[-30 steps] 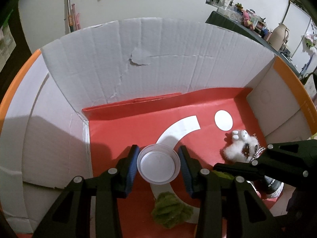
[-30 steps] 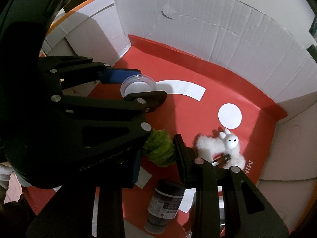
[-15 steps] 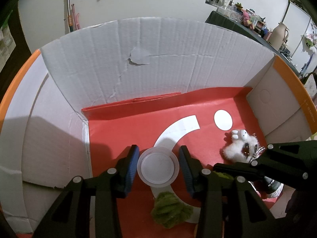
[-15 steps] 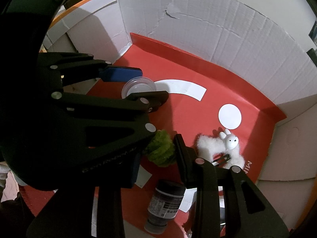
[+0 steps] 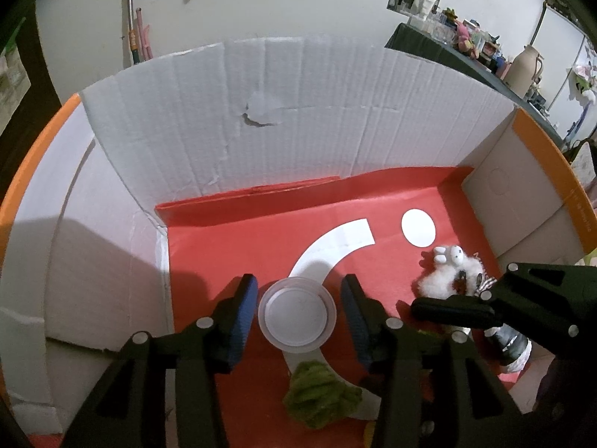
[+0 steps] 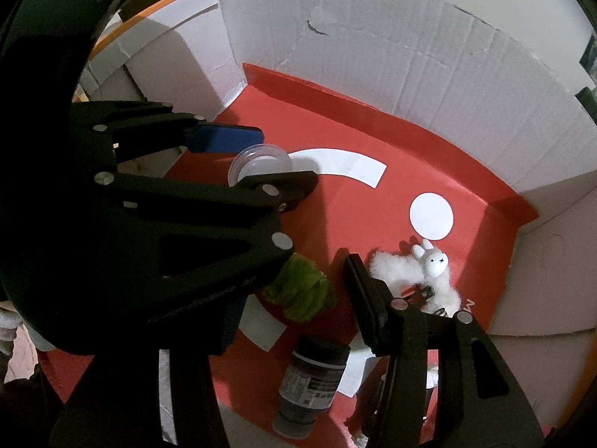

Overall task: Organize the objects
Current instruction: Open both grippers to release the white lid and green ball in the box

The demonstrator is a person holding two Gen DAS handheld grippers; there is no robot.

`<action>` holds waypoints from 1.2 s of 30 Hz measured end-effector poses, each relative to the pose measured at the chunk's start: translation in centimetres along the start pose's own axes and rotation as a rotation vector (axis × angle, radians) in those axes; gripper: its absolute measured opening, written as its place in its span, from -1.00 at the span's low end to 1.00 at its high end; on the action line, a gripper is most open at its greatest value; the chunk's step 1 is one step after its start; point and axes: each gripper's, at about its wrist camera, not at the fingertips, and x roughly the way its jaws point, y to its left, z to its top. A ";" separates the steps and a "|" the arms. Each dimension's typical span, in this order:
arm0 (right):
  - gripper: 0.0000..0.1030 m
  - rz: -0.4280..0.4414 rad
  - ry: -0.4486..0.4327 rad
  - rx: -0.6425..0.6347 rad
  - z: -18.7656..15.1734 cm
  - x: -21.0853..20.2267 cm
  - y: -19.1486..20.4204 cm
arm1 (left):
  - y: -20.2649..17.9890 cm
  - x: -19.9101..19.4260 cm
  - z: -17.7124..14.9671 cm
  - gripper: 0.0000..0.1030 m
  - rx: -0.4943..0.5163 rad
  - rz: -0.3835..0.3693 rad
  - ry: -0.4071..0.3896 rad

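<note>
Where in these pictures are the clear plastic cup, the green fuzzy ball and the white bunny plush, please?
clear plastic cup (image 5: 297, 315): left wrist view, centre of its base.
green fuzzy ball (image 6: 300, 288): right wrist view, middle of the fluff.
white bunny plush (image 6: 433, 261): right wrist view, its face.

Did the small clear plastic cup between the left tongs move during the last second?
Yes. The clear cup has slipped slightly down toward the green pompom, along the white arc, and the left tongs opened wider around it.

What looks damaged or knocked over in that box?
The cardboard box's back wall has a torn patch. The dark jar lies on its side on the red floor, near the green fuzzy clump.
</note>
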 end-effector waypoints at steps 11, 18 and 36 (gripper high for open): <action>-0.04 -0.017 -0.023 -0.005 -0.1 -0.9 0.3 | -0.1 -0.8 0.5 -0.05 -0.005 -0.009 -0.013; -0.02 -0.020 -0.056 0.014 -0.3 -2.5 0.2 | 0.1 -1.6 0.6 -0.01 -0.026 -0.031 -0.016; 0.15 -0.077 -0.153 0.036 -3.3 -9.3 0.2 | -0.3 -7.3 -1.5 0.19 -0.027 -0.044 -0.102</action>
